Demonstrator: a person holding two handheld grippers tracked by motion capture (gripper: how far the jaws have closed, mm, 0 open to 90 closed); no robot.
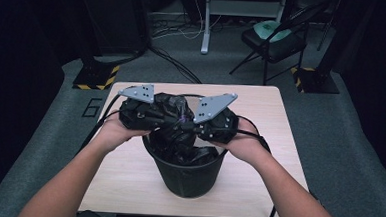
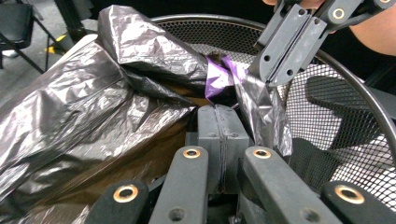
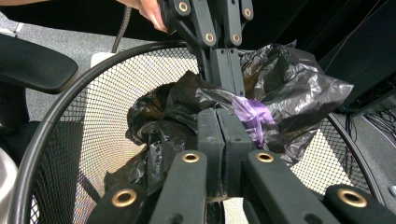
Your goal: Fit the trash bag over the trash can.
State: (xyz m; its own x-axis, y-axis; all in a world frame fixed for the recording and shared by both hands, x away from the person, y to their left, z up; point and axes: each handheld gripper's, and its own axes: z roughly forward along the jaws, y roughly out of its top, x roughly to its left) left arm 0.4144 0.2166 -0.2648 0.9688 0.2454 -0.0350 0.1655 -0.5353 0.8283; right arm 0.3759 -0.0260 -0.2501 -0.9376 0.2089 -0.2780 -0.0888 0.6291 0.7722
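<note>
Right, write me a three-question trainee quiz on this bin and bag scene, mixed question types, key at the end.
1. True or false: the mesh wastebasket stands on the wooden table.
2. Multiple choice: what is the left gripper doing? A) hanging open above the table B) shut on the black bin bag C) gripping the wastebasket's rim.
3. Fill the gap: the drawstring showing at the bag's gathered top is ____ in colour.

Key: 1 true. 2 B; the right gripper is shut on the bag as well, both pinching it over the wastebasket. 3 purple.
</note>
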